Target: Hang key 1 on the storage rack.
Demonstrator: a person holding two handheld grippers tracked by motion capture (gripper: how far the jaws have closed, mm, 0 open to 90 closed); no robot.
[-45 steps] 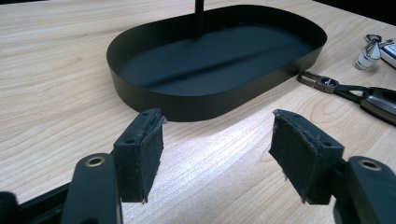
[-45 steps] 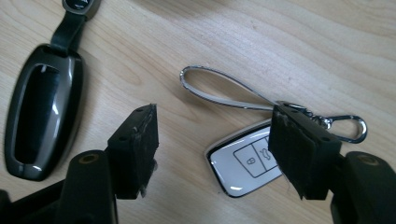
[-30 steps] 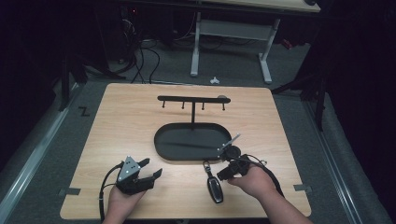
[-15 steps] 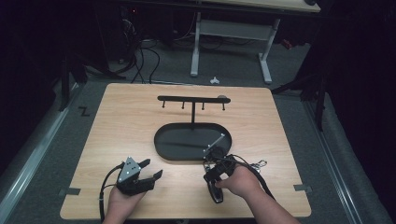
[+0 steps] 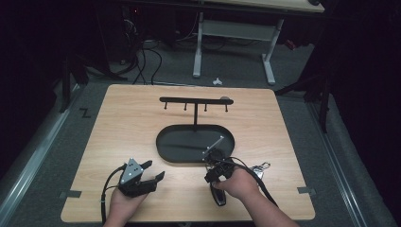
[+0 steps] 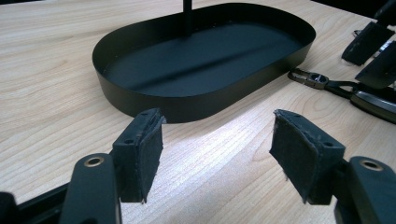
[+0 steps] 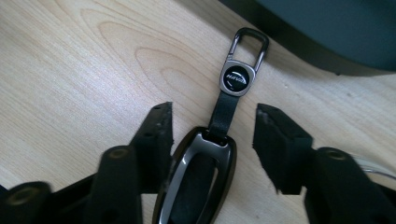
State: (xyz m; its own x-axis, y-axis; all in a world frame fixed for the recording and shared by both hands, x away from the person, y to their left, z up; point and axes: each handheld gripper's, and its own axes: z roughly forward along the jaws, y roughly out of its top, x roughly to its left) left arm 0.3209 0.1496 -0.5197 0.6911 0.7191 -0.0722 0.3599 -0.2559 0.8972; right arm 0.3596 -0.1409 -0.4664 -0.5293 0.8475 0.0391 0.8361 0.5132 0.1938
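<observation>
Right gripper view shows your right gripper [image 7: 212,135] over the car key [image 7: 198,184], which lies flat on the wooden table [image 7: 70,65]. Its jaws have just been closing. The key sits between them; one pad looks to be touching the key's side, the other has a gap, so the key is not squeezed yet. The key's strap and metal clip [image 7: 243,58] point toward the black tray [image 7: 327,28]. From the high view, the key [image 5: 218,195] lies near the table's front edge, just in front of the tray [image 5: 163,144]. Your left gripper [image 5: 152,171] rests near the front left corner, jaws wide apart, holding nothing.
</observation>
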